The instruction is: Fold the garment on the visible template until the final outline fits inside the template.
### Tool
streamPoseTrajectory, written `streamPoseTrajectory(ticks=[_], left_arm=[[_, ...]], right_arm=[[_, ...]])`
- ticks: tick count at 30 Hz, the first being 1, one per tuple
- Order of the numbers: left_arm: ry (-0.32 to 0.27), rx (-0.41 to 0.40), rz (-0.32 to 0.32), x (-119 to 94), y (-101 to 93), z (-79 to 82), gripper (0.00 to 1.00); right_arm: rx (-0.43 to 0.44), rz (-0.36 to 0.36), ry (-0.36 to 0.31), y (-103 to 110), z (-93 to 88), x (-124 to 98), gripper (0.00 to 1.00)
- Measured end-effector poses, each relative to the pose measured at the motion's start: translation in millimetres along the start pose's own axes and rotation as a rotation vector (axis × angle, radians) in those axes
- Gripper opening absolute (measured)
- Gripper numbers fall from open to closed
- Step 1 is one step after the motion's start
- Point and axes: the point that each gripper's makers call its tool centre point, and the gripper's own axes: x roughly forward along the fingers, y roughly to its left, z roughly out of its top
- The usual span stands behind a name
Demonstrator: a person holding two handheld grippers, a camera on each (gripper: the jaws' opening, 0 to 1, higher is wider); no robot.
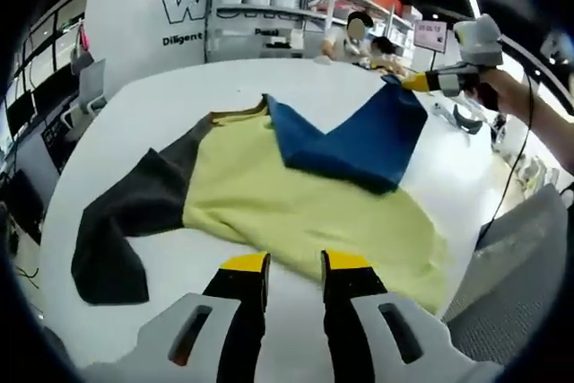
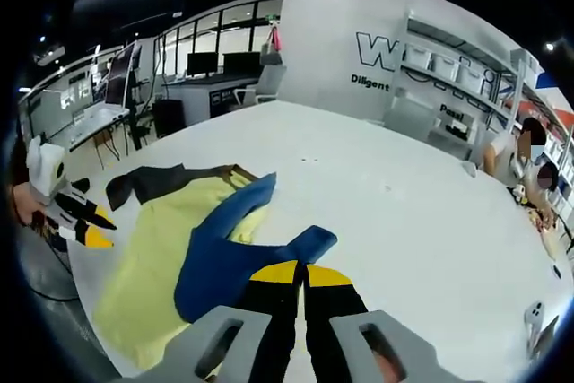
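Observation:
A garment lies flat on the white table (image 1: 179, 105): a yellow body (image 1: 296, 199), a dark grey sleeve (image 1: 126, 213) spread out to the left, and a blue sleeve (image 1: 359, 136) folded across the chest. My left gripper (image 1: 296, 265) hovers open just over the yellow hem, holding nothing. My right gripper (image 2: 301, 274) is shut on the cuff of the blue sleeve (image 2: 229, 262) and lifts it slightly. In the left gripper view the right gripper (image 1: 423, 82) comes in from the upper right, at the sleeve's far tip. The left gripper (image 2: 85, 221) appears at the left edge of the right gripper view.
A white wall with dark lettering (image 1: 188, 11) and metal shelves (image 1: 269, 6) stand behind the table. People (image 1: 359, 33) sit at the far right corner. A grey chair back (image 1: 529, 257) is close on the right. Bare tabletop (image 2: 404, 204) stretches beyond the garment.

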Motion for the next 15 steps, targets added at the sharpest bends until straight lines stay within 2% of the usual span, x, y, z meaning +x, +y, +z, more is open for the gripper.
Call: streamPoseTrajectory(ticks=[2,4,6,7,8,15], left_arm=[[0.015,0.007,-0.015,0.2,-6.8,-4.2,0.21],[0.077,0.071,-0.022,-2.2,-11.9,-13.9,0.2],[0.057,0.027,-0.035,-1.6,-19.0,-13.4,0.22],[0.06,0.003,-0.064,-1.3,-25.6,-14.9,0.22],[0.064,-0.02,-0.067,-0.8,-27.4,-17.0,0.21],[0.094,-0.018,-0.084,-0.1,-42.9,-24.8,0.25]], right_arm=[[0.001,0.002,-0.001,0.1,0.3,0.3,0.0],[0.0,0.004,-0.001,0.7,0.3,0.3,0.0],[0.0,0.006,-0.003,1.0,0.6,0.7,0.0],[0.0,0.006,-0.004,1.0,0.7,0.9,0.0],[0.001,0.007,-0.004,1.1,0.7,1.2,0.0],[-0.003,0.007,-0.007,0.5,3.2,0.2,0.0]])
